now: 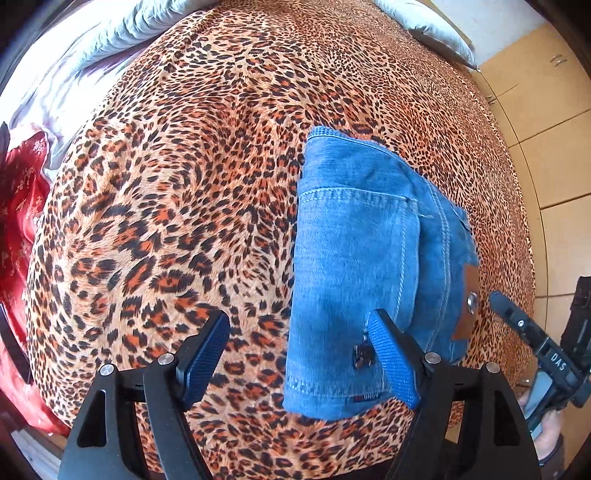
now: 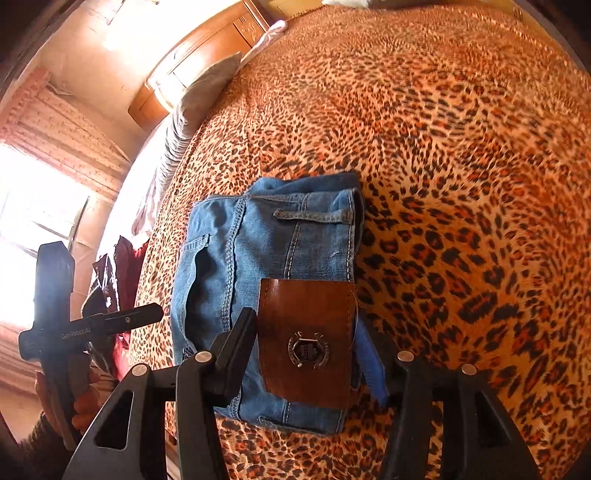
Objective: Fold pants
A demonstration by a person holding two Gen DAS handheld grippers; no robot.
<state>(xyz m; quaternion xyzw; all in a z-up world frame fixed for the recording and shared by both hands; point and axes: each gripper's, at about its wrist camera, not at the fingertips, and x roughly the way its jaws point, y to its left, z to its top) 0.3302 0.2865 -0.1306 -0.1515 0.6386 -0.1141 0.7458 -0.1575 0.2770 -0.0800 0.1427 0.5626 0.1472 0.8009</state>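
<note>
Left wrist view, nearest first: the left gripper (image 1: 299,350) fills the bottom of the frame, jaws spread wide with nothing clamped. Its right-hand finger overlaps the lower edge of the jeans (image 1: 369,258), the left-hand one hangs over bare leopard-print bedspread (image 1: 166,203), so the denim sits right of the jaw centre. Whether that finger touches cloth or only hovers, I can't tell.

Right wrist view: the right gripper (image 2: 306,354) is low in frame, jaws apart and straddling the brown leather patch (image 2: 306,332) on the waistband. The patch lies between the fingers, but the pads don't look pressed on it, so nothing is gripped.

The jeans lie on the bed as a compact folded bundle, back pocket (image 1: 354,229) up, long axis running from the bottom of the frame toward the top in both views. The fold looks about done.

Here's what matters: the right gripper is centred over the bundle's near end, the left is offset off its left edge. Any tidying press or lift falls more naturally to the right.

Far back, grey pillows (image 1: 424,22) at the top edge and red cloth (image 1: 22,206) at far left.
</note>
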